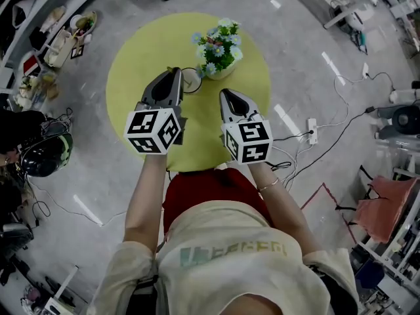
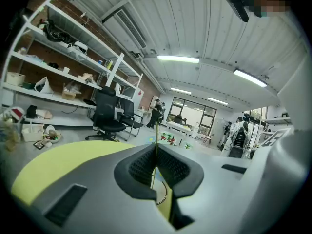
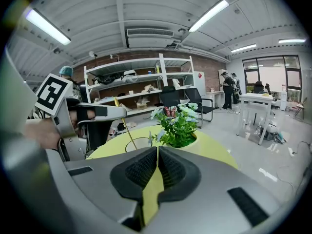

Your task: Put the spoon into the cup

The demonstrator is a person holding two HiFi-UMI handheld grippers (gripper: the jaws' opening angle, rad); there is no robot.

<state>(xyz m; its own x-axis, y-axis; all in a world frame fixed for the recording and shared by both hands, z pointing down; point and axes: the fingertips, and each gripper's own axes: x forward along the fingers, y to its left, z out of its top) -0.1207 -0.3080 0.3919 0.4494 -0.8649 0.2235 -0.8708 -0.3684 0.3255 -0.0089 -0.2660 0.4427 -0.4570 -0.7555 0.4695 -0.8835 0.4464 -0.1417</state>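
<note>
Shirt point(image 1: 223, 254) and forearms nearest, low in head view; both my grippers reach out over the round yellow table point(image 1: 134, 64).
Flower pot point(image 1: 218, 50) stands toward the table's far side. My left gripper point(image 1: 176, 72) pinches the thin gold spoon point(image 3: 125, 123), which slants down with its lower end inside the clear cup point(image 3: 139, 144). The cup is just beside the flowers. My right gripper point(image 1: 227, 94) is pressed together on nothing, near the cup but apart from it.
</note>
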